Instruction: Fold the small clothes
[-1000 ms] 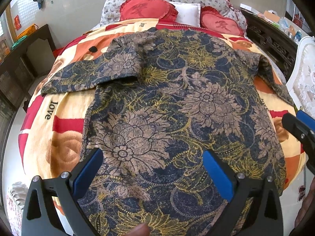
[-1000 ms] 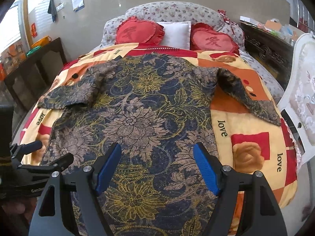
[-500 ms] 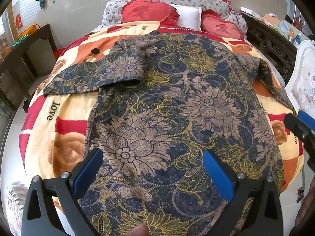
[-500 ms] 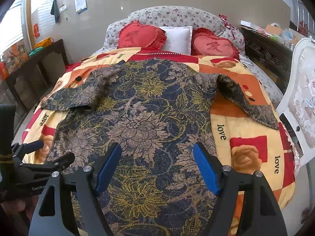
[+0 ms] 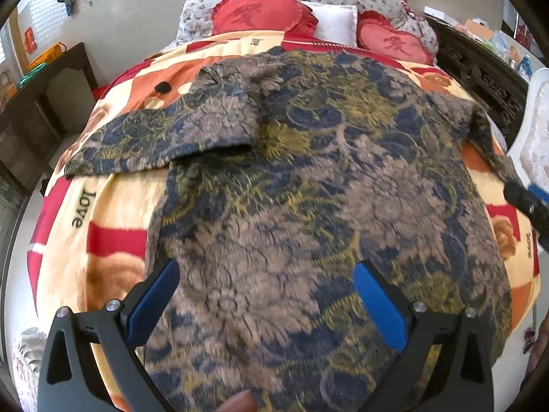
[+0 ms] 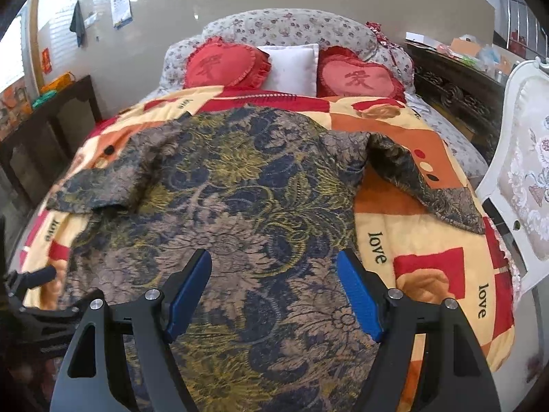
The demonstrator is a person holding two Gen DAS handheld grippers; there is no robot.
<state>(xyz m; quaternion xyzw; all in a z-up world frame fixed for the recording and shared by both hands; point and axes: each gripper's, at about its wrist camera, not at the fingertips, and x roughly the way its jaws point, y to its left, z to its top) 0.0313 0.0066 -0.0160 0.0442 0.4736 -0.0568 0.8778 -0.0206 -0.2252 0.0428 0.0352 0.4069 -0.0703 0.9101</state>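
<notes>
A dark blue, gold and tan floral garment (image 5: 308, 189) lies spread flat on the bed, its hem toward me and its two sleeves out to the sides; it also shows in the right wrist view (image 6: 240, 206). My left gripper (image 5: 266, 300) is open and empty, over the hem on the left part. My right gripper (image 6: 274, 292) is open and empty, over the hem on the right part. The right gripper's tip shows at the right edge of the left wrist view (image 5: 528, 202). The left gripper shows at the lower left of the right wrist view (image 6: 34, 295).
The bed has a yellow, orange and red blanket (image 6: 429, 240) with "love" printed on it. Two red heart cushions (image 6: 223, 65) and a white pillow (image 6: 291, 68) lie at the head. A white chair (image 6: 525, 189) stands right, dark wooden furniture (image 5: 41, 110) left.
Both cameras have drawn back and tilted up a little, so the garment sits lower and farther in view. Both grippers stay open and empty.
</notes>
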